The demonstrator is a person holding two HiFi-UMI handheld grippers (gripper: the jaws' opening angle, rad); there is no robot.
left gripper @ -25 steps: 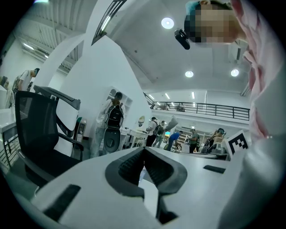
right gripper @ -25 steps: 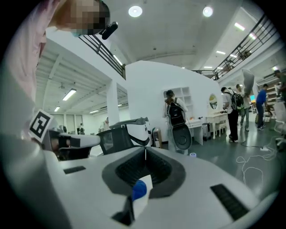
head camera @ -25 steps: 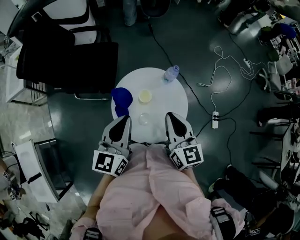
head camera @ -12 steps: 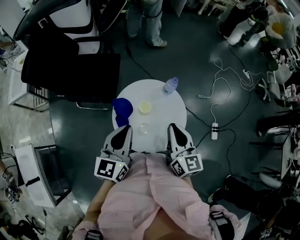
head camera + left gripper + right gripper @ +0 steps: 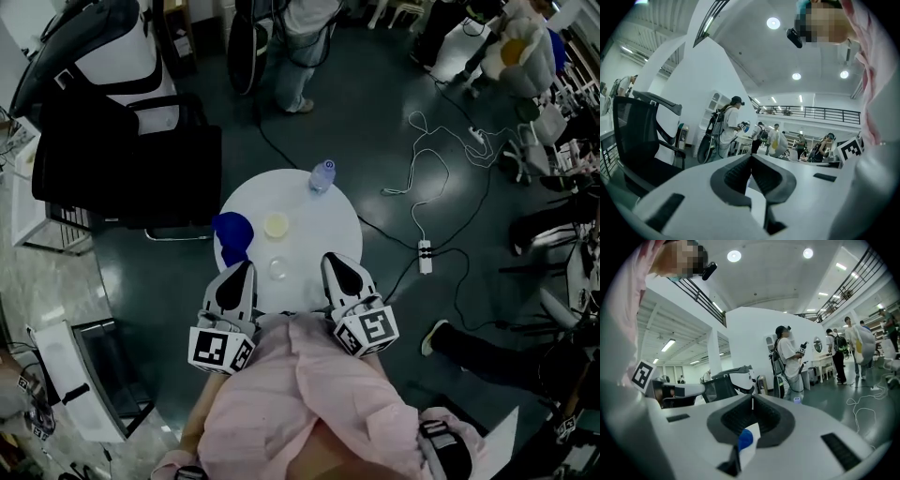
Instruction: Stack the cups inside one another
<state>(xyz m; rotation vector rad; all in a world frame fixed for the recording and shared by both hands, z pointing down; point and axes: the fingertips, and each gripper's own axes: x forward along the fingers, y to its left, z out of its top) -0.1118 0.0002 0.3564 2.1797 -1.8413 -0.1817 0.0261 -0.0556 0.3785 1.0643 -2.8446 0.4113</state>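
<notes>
A small round white table (image 5: 323, 220) stands in front of me in the head view. On it are a blue cup (image 5: 231, 232) at the left edge, a pale yellow cup (image 5: 276, 224) in the middle and a clear cup (image 5: 278, 270) nearer to me. My left gripper (image 5: 246, 268) and right gripper (image 5: 330, 259) hover side by side over the near edge, with the clear cup between them. Both are shut and empty. The left gripper view shows its jaws (image 5: 751, 157) closed. In the right gripper view the closed jaws (image 5: 752, 399) leave a slit below, where the blue cup (image 5: 744, 439) shows.
A clear water bottle (image 5: 321, 174) with a blue cap stands at the table's far edge. A black office chair (image 5: 122, 155) is close at the far left. A power strip (image 5: 424, 255) and white cables lie on the floor to the right. A person (image 5: 300, 37) stands beyond the table.
The head view has shifted, so the table sits a little higher and further left. The person beyond the table has come further into view. Both grippers stay shut at the near edge.
</notes>
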